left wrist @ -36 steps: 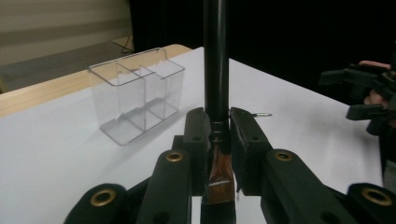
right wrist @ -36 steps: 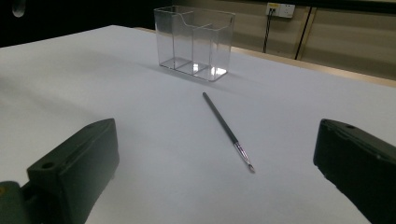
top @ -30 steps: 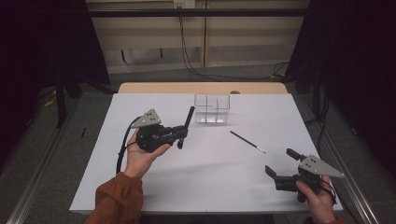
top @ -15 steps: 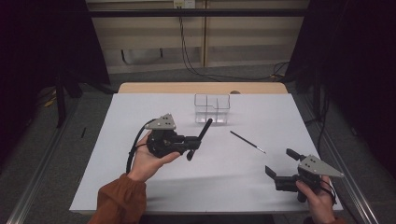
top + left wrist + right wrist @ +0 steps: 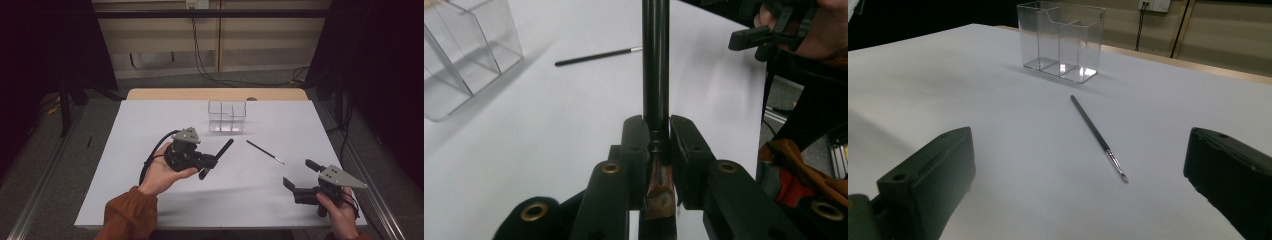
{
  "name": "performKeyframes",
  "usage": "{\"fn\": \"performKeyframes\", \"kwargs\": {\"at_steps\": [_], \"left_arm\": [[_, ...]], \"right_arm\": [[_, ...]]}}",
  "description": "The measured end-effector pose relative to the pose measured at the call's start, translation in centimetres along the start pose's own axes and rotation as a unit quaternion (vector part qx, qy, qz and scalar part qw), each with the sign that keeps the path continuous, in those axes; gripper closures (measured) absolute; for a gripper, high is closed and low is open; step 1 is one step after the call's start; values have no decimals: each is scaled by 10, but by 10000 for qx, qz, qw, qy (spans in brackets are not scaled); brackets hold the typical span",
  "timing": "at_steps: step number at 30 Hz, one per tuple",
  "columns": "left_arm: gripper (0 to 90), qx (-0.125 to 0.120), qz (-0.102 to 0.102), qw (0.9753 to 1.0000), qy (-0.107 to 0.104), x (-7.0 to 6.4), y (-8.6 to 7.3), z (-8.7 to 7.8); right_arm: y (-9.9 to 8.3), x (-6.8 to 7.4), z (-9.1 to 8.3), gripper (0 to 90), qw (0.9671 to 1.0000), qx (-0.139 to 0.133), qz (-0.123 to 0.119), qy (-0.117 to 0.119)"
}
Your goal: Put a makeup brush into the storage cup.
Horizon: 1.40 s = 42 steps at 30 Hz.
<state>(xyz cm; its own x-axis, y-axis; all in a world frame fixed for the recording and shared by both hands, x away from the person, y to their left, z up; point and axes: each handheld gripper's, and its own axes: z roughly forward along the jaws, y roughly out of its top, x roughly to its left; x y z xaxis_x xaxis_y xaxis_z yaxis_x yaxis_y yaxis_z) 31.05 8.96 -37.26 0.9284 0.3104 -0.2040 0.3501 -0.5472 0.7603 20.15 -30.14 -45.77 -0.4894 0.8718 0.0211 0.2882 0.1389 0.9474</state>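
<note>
The white table (image 5: 150, 130) is evenly lit from above while the room around it falls nearly black; soft, faint shadows lie under the forearm at its near edge; the clear organiser (image 5: 1060, 42) carries small bright glints; the left gripper view is dim, its near tongs (image 5: 656, 150) slightly soft; the right gripper view's close tongs (image 5: 1083, 185) look blurred

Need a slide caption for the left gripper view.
Left gripper clamps a black brush handle; a thin brush and clear organizer sit beyond.
</note>
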Motion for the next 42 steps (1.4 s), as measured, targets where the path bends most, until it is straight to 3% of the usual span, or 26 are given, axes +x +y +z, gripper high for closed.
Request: {"fn": "performKeyframes", "kwargs": {"at_steps": [3,10,15,17,18,22,27,28,29,31,34,38,39,41,42], "left_arm": [[778,127,-10,9999,-14,1,0,1],[778,494,-36,9988,19,-3,2,4],[778,739,138,9972,33,-10,7,7],[778,827,179,9964,24,-13,9,8],[778,919,172,9956,60,-14,11,9],[779,1031,156,9945,85,-14,16,8],[778,1311,217,9911,93,-12,20,11],[778,1341,195,9907,101,-13,19,12],[778,1405,198,9898,89,-13,18,15],[778,1510,229,9882,60,-14,16,18],[778,1570,205,9874,7,-14,13,21],[778,1616,220,9866,103,-12,12,22],[778,1629,184,9864,107,-12,11,23],[778,1665,201,9858,107,-12,10,23],[778,1668,184,9858,110,-13,10,24]], "right_arm": [[0,2,1,0,10000,-2,-16,47],[4,14,7,0,9987,60,-161,486],[11,14,9,0,9974,90,-195,690],[15,15,10,0,9963,158,-245,806],[20,16,12,0,9939,293,-340,1005],[24,19,16,0,9902,496,-466,1218],[32,27,25,0,9807,872,-627,1636],[38,28,28,0,9742,1040,-525,1933],[38,28,28,0,9742,1040,-525,1933],[45,30,31,0,9677,1192,-503,2163],[52,34,36,0,9617,1364,-648,2286],[60,41,46,1,9541,1534,-921,2403],[65,44,52,1,9496,1615,-994,2497],[66,46,54,2,9484,1651,-1035,2503],[68,48,58,2,9441,1730,-1129,2570]]}}
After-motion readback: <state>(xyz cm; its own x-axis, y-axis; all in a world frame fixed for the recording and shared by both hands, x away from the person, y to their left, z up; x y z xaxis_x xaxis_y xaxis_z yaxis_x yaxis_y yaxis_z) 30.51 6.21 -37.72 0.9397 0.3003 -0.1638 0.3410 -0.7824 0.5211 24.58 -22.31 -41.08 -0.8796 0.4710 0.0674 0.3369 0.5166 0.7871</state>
